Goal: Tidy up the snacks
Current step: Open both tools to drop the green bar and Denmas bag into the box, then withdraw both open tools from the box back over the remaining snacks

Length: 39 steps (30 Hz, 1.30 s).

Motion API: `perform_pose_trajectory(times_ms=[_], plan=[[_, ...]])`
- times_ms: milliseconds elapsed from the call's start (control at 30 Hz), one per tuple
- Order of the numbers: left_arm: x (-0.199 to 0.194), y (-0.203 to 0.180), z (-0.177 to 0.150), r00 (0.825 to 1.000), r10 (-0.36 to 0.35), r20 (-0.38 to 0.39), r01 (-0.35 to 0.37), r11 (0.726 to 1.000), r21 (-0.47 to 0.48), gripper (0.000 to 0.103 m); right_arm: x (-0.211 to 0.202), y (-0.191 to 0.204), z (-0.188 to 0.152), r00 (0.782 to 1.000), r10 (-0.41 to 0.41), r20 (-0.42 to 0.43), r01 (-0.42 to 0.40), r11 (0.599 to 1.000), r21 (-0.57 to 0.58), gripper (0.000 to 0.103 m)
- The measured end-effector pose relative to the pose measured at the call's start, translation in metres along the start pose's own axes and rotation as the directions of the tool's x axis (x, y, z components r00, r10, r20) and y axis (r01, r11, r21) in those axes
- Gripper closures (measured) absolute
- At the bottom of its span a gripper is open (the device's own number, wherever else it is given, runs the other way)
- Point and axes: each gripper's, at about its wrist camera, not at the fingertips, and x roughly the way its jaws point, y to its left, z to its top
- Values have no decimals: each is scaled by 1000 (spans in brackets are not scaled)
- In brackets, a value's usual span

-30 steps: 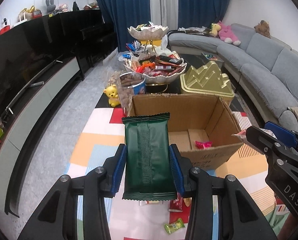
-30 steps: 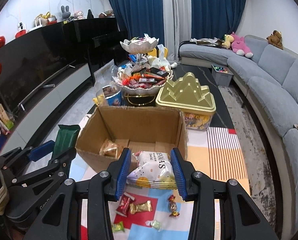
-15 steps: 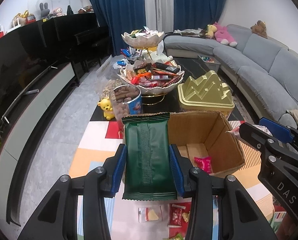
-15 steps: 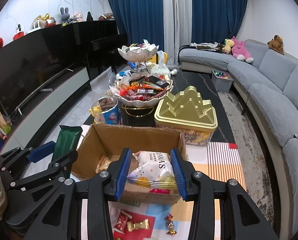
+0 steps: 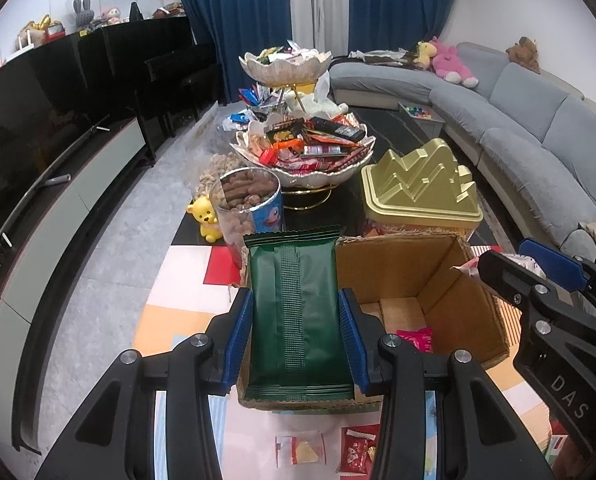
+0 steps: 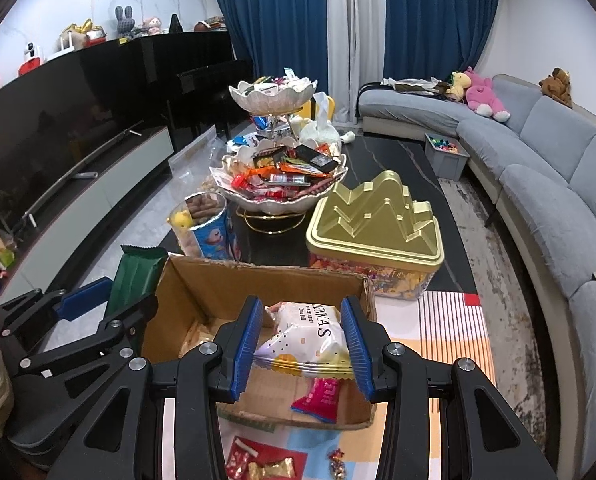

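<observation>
Two grippers are in view, each clamped on a snack packet above an open cardboard box.

1. Sofa (image 6: pixel 545 168): grey, curved, along the right wall, well apart from the work area.
2. Cardboard box (image 6: pixel 258 284): flaps open, standing on a multicoloured mat (image 5: pixel 166 320). A pink wrapper (image 6: pixel 321 394) lies on its floor.
3. Gold tin (image 6: pixel 373 216): a peaked lid, just behind the box on the dark table.
4. Tiered snack bowl (image 5: pixel 305 152): behind the box, piled with wrapped sweets. A clear tub of brown snacks (image 5: pixel 250 204) stands to its left, with a yellow bear figure (image 5: pixel 206 218) beside the tub.
5. Left gripper (image 5: pixel 298 328): blue pads closed against both long edges of a dark green packet (image 5: pixel 294 304), held upright at the box's left end.
6. Right gripper (image 6: pixel 301 340): pads closed on a white cheese-ball bag (image 6: pixel 305 340), held over the box interior.
7. Loose sweets: a red packet (image 5: pixel 355 450) and a clear packet (image 5: pixel 299 448) lie on the mat in front of the box.
</observation>
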Motion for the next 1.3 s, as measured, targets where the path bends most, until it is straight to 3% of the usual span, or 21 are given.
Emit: perform_pose_trajectory(times_ms=[500,567,633,733,1300], plan=[[19,1,0,999,-21,-45,20,1000,-18,59,20,0,2,999,11,-53,-11,1000,10,60],[18,1,0,999,-24,-44,23,1000,-20,52,19,-1,3,998,25,-50,-25,1000,16,59],[17,2,1,999,-4,-36,4,1000,-19,43,17,-1,3,999,14,-39,-13,1000,19,39],[14,5,0,1000,2,-29,-2,1000,-30,32,13,-5,5,1000,8,-19,-7,999,35,25],[-15,18,1,999,33,6,-32,997,-73,11,-15,-8,7,999,-43,14,42,998,44,25]])
